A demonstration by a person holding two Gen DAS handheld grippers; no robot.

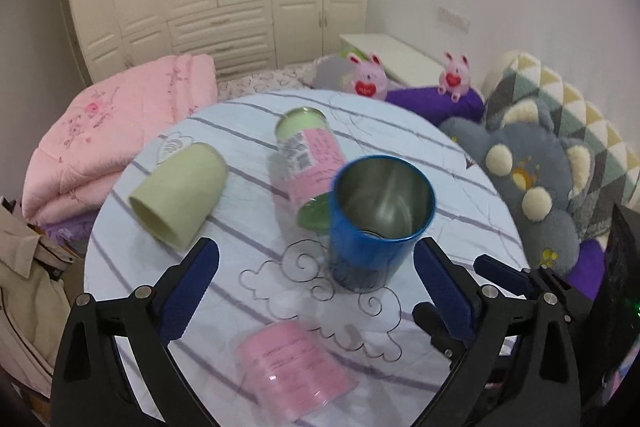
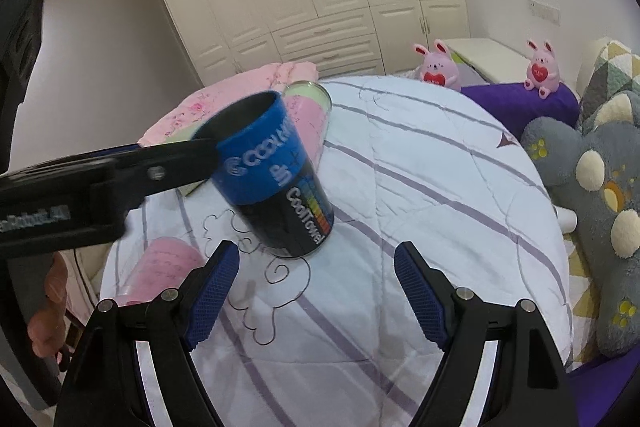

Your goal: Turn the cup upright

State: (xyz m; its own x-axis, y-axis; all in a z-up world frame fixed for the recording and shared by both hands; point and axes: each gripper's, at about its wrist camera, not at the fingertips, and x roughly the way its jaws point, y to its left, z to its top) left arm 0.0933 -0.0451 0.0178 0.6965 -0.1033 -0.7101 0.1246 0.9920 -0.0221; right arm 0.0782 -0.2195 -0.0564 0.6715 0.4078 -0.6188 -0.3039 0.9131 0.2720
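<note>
— Where's the blue cup (image 1: 378, 223) now?

— Mouth up on the round bench (image 1: 460, 187), base on the cloud drawing stitched into the striped cover, though it leans a bit in the right wrist view (image 2: 272, 171). It sits near the middle, well in from the rim.

— And the tools?

— The left tool (image 1: 316, 281) is spread wide, holding nothing; the cup stands just beyond the gap between its fingers, nearer the right-hand pad. The right tool (image 2: 316, 291) is released too, jaws apart, the cup ahead of its left finger. From the right camera, a black arm of the left tool crosses in front of the cup's rim; I can't tell if it touches.

— Any room around it?

— Bare cover on the cup's right, out to the bench edge. On the other side it's crowded: a pink-labelled canister (image 1: 306, 163) lies right behind it, a pale green cup (image 1: 180, 195) on its side further left, and a pink-wrapped jar (image 1: 294, 367) lying near the front edge.

— Anything unclear?

— The jar is blurred, and the canister's lower end is hidden behind the cup.
</note>
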